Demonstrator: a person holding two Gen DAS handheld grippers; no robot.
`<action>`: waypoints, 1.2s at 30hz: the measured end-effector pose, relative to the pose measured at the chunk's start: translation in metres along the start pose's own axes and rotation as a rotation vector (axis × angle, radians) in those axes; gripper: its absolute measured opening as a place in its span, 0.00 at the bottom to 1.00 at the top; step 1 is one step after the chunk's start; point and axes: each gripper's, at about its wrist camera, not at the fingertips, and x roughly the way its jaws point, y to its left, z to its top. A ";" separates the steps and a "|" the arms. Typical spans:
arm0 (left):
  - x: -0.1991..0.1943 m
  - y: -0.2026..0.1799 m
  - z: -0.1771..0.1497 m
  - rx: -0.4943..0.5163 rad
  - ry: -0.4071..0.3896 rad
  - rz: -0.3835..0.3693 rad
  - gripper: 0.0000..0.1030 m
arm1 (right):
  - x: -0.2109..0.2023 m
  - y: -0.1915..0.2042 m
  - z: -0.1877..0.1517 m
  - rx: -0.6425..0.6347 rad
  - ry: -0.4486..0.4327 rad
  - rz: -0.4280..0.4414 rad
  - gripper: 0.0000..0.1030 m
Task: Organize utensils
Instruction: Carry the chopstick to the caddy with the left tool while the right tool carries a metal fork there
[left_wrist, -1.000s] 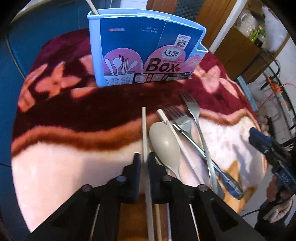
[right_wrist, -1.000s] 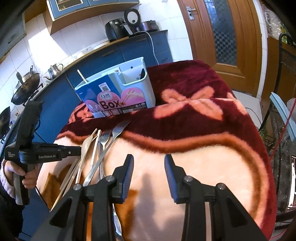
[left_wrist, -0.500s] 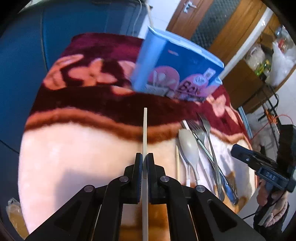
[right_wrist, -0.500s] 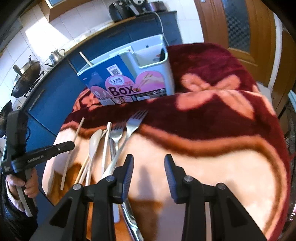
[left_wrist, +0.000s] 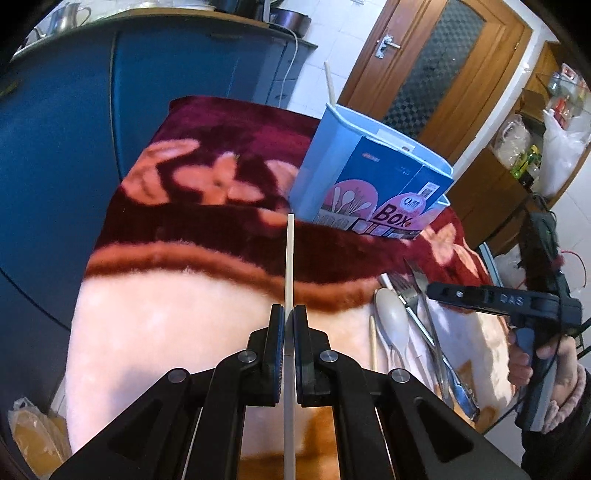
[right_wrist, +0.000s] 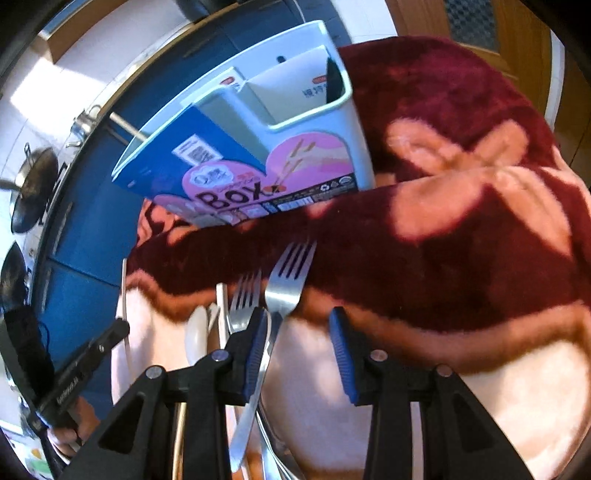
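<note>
**Chopstick lifted, right claw down at the forks**

Since a second ago, the left gripper (left_wrist: 289, 325) has lifted its stick off the pile and swung away to the left, so the box now sits at about 1 o'clock in its view. The right gripper (right_wrist: 298, 332) has come down low over the forks.

The left claw is squeezed tight on a long pale wooden chopstick (left_wrist: 288, 266). The stick points straight up to 12 o'clock, and its tip ends near the bottom left corner of the light blue plastic utensil box with the pink "Box" label (left_wrist: 373, 184). Another pale stick (left_wrist: 330, 83) stands up out of the far corner of that box.

The box stands on a fuzzy dark red and peach blanket (left_wrist: 207, 229). At 3 o'clock in the left view lie the other things in a bunch: a cream plastic spoon (left_wrist: 392, 321), a second wooden chopstick (left_wrist: 372, 343), and the metal forks.

The right claw is wide open and holds nothing. Its left finger (right_wrist: 255, 350) sits right by the handle of the big shiny metal fork (right_wrist: 288, 280), but I cannot tell if they touch. A smaller metal fork (right_wrist: 243, 302) lies just left of it, at about 11 o'clock from the claw. The box is up at 12 o'clock, tilted in this view.
</note>
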 end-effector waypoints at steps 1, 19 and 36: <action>0.000 -0.001 0.001 0.001 -0.002 -0.004 0.04 | 0.001 -0.001 0.002 0.008 -0.001 0.011 0.38; -0.007 -0.024 0.011 0.029 -0.065 -0.035 0.04 | -0.004 -0.002 0.007 0.003 -0.056 0.191 0.03; -0.038 -0.053 0.037 0.042 -0.248 -0.062 0.04 | -0.102 0.031 0.000 -0.172 -0.406 0.092 0.03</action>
